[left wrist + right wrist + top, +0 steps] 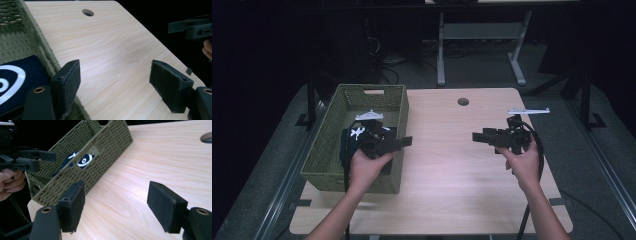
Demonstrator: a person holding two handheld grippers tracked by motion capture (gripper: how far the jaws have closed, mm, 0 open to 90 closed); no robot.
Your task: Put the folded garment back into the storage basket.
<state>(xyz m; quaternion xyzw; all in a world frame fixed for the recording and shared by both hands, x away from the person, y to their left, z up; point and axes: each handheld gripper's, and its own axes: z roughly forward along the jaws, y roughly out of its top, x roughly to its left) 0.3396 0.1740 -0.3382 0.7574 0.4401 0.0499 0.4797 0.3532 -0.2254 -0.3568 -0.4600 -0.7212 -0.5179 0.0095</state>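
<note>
A green woven basket (343, 100) stands on the left part of the light wooden table (447, 195). Inside it lies a dark blue cloth with a white pattern (357, 134), which the left gripper view shows as a dark blue cloth (15, 82) and the right gripper view through the basket's handle slot (82, 160). My left gripper (407, 142) is held over the basket's right wall, pointing right, its jaws open and empty (115, 85). My right gripper (476, 136) hovers over the table's right half, pointing left at the basket (100, 147), jaws open and empty (116, 205).
A round cable hole (463, 102) sits near the table's far edge. Bare wood lies between the two grippers. Beyond the table are a dark floor and the white legs of another desk (441, 55). Cables trail from both grippers.
</note>
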